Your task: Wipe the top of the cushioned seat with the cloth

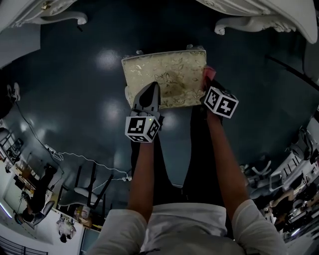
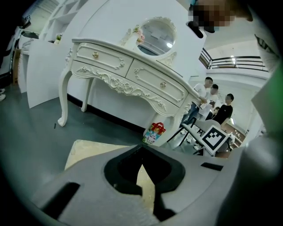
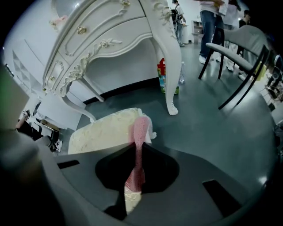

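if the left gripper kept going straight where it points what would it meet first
Probably the cushioned seat just under the left gripper; if it clears that, the white dressing table behind. Depth is unclear.

Head view: pink cloth (image 1: 209,73) shows only one corner at right edge of cushioned seat (image 1: 164,69); rest hidden under right hand-held gripper (image 1: 209,85). Seat's near edge partly covered by left hand-held gripper (image 1: 149,92); legs mostly hidden beneath cushion. Dressing table (image 1: 259,15) cut off by top edge. Left gripper view: seat reduced to pale strip behind gripper body. Right gripper view: chair (image 3: 247,48) cut by right edge; people (image 3: 208,22) cut off above waist.
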Motion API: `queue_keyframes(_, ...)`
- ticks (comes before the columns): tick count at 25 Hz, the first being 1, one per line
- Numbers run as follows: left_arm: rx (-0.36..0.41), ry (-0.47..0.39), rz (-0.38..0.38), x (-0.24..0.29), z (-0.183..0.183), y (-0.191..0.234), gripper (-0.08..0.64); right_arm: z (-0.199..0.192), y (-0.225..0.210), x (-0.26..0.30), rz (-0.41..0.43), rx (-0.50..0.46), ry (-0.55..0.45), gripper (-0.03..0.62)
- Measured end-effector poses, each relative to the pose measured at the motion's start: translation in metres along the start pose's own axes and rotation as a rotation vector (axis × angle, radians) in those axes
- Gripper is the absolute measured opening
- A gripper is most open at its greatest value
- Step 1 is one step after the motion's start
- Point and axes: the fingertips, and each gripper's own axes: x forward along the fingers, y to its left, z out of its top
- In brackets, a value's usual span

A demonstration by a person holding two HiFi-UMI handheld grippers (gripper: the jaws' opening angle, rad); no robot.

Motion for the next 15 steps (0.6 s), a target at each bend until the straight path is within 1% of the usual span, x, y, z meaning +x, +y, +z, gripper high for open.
queue_keyframes(2,-0.006,-0.007,0.014,-0.010,0.003,0.012,0.009,-0.002,0.029,-0.003,0.043,-0.018,-0.011,0.026)
queue_keyframes(4,-0.012,-0.013,0.034,-0.022,0.005,0.028,0.009,-0.013,0.070,-0.002,0.115,-0.037,0.002,0.026)
queue_keyframes(8,-0.017,-0.030,0.087,-0.049,0.012,0.070,0.009,-0.049,0.161,0.016,0.259,-0.110,0.071,0.026)
queue_keyframes(11,-0.018,-0.040,0.130,-0.076,0.016,0.103,0.009,-0.081,0.227,0.030,0.348,-0.177,0.132,0.026)
queue_keyframes(13,-0.023,-0.043,0.160,-0.096,0.016,0.124,0.009,-0.102,0.265,0.038,0.392,-0.220,0.175,0.026)
queue_keyframes(15,-0.029,-0.044,0.186,-0.111,0.014,0.141,0.009,-0.120,0.292,0.047,0.416,-0.258,0.216,0.026)
